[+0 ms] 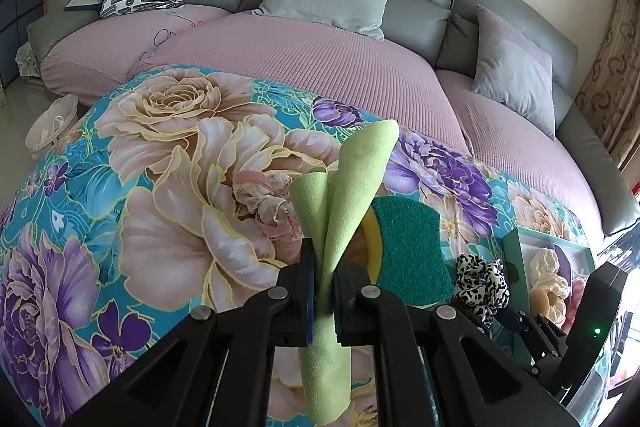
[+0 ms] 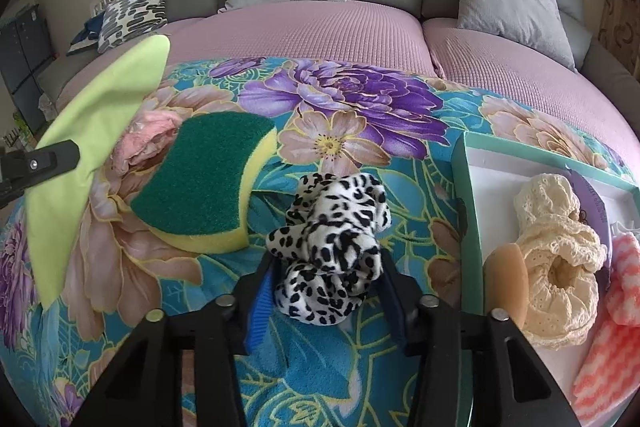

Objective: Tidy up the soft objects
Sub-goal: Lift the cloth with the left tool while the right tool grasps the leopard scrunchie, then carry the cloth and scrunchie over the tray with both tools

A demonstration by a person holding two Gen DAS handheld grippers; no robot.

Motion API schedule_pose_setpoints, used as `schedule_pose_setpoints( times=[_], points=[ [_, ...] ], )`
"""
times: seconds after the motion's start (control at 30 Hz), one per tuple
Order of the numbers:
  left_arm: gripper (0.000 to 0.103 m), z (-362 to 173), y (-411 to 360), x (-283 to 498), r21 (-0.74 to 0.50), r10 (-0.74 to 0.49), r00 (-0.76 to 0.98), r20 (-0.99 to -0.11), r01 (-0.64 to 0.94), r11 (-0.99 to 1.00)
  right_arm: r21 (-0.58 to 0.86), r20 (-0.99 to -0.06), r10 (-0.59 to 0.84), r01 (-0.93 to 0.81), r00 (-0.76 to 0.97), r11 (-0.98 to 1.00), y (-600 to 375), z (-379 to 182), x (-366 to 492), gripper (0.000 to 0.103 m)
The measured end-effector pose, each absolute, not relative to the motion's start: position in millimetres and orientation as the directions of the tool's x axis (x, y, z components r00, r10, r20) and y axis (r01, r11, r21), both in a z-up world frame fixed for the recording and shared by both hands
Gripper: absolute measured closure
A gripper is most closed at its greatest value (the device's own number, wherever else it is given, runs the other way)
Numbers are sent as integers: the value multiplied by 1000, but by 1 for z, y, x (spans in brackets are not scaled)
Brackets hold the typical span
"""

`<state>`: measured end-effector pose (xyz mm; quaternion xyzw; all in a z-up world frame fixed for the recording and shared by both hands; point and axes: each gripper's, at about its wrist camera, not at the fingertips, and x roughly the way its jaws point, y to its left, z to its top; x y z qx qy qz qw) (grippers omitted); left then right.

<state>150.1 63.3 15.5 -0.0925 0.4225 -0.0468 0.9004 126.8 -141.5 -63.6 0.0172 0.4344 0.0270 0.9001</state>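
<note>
1. The right gripper (image 2: 326, 291) has its jaws narrowed around the spotted scrunchie (image 2: 332, 247) on the floral blanket (image 2: 360, 131), pads seemingly just touching.
2. It looks light and squashy; pinch the bunched middle.
3. The left gripper (image 1: 324, 291) clamps a limp green cloth (image 1: 352, 187).
4. The teal box (image 2: 464, 195) sits just right.

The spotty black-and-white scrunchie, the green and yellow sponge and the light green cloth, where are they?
Spotty black-and-white fabric scrunchie (image 2: 332, 247): right wrist view, its bunched middle.
Green and yellow sponge (image 2: 200, 179): right wrist view, its green scrubby top.
Light green cloth (image 1: 352, 195): left wrist view, its upright fold.
</note>
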Motion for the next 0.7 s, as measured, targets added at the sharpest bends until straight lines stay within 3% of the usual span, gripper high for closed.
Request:
schedule_pose_setpoints(
  times=[0.13,0.7],
  points=[
    [96,17,62,149,-203,-162,643,-749,10,979,65,-778,74,-36,623,997,-143,-61,126,62],
    [96,55,38,133,-213,-218,703,-677,96,972,96,-697,51,23,716,995,-175,-7,99,62]
  ],
)
